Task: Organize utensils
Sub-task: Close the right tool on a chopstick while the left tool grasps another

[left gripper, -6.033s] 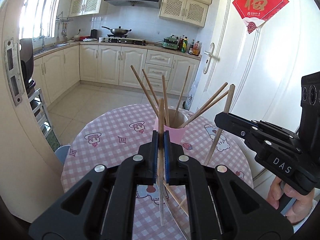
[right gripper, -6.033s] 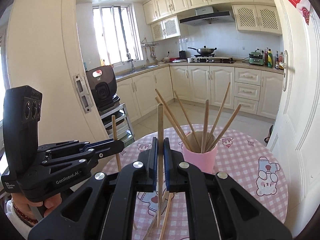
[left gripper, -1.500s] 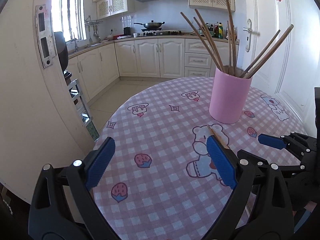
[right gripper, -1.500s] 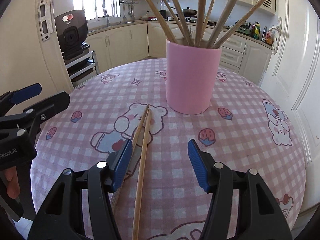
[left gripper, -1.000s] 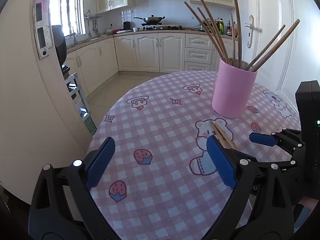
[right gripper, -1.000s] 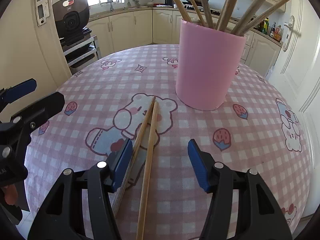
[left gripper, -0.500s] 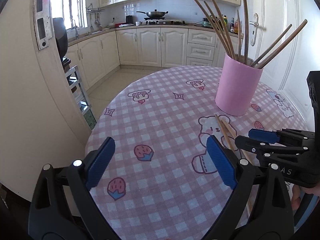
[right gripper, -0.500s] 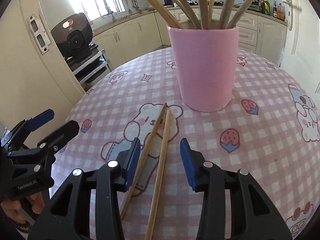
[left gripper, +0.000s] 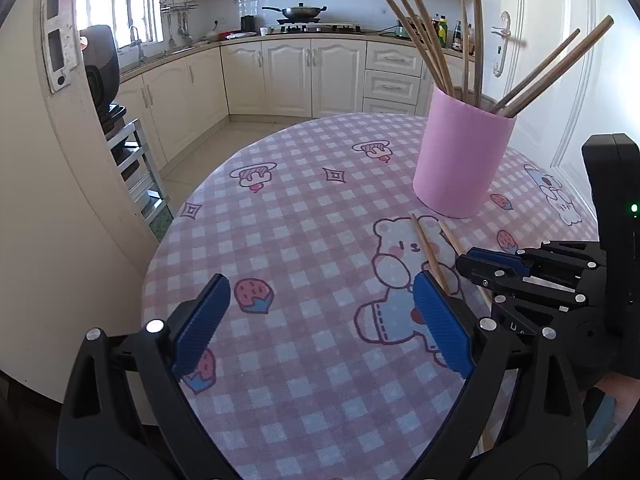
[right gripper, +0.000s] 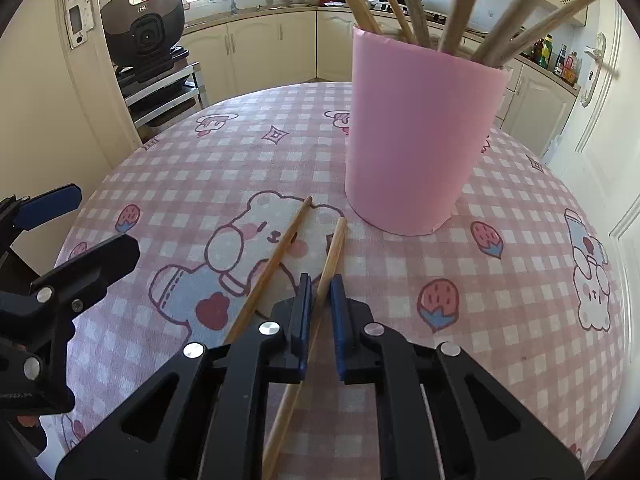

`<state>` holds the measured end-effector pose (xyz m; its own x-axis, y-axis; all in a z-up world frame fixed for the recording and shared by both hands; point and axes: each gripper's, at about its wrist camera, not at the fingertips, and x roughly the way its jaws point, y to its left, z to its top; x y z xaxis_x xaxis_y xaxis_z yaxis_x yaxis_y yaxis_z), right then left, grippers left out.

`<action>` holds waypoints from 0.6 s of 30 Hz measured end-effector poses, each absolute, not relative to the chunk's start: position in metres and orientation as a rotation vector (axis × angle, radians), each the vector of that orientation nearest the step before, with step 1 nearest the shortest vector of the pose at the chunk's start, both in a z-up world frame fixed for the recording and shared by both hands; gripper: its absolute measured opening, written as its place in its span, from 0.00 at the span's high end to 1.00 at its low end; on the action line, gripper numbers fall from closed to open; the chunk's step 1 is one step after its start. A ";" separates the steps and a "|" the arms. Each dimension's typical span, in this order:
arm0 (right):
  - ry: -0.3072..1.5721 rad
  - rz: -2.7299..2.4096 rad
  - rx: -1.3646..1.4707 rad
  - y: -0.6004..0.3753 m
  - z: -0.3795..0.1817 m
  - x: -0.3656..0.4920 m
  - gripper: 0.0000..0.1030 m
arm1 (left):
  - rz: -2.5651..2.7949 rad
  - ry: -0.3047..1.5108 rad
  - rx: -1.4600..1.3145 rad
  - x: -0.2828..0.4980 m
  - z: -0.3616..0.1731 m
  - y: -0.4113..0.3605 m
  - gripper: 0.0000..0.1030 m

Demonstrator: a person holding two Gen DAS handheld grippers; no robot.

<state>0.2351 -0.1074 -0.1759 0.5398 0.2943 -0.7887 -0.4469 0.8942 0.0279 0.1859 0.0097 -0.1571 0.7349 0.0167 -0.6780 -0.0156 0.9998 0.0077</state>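
Note:
A pink cup (right gripper: 420, 136) holding several wooden chopsticks stands on the round pink checked table (right gripper: 200, 160); it also shows in the left wrist view (left gripper: 460, 160). Two loose chopsticks lie on the cloth in front of it. My right gripper (right gripper: 320, 292) has its jaws nearly closed around the right chopstick (right gripper: 334, 244), low at the table. The left chopstick (right gripper: 276, 252) lies free beside it. My left gripper (left gripper: 320, 316) is wide open and empty, held above the table's near left part. The right gripper also shows in the left wrist view (left gripper: 480, 260).
A black appliance (right gripper: 144, 36) sits on a metal rack left of the table. Kitchen cabinets and a stove (left gripper: 300, 20) run along the far wall. A white door (left gripper: 540, 60) stands close behind the table on the right.
My right gripper has dropped toward the table and narrowed its jaws around the right chopstick. The left gripper stays open and has shifted slightly.

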 end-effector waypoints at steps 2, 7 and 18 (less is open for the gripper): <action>0.906 0.441 -0.170 -0.118 -0.175 0.234 0.95 | 0.006 0.762 0.004 0.190 -0.158 0.003 0.12; 0.925 0.458 -0.121 -0.143 -0.174 0.231 0.95 | -0.031 0.812 0.030 0.204 -0.163 -0.021 0.12; 0.943 0.517 -0.019 -0.164 -0.172 0.231 0.95 | -0.044 0.974 0.111 0.244 -0.183 -0.053 0.25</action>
<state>0.2312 -0.1636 -0.1724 0.4749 0.4150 -0.7760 -0.4313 0.8784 0.2058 0.2436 -0.0529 -0.1829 0.5615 0.0131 -0.8274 0.0871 0.9934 0.0748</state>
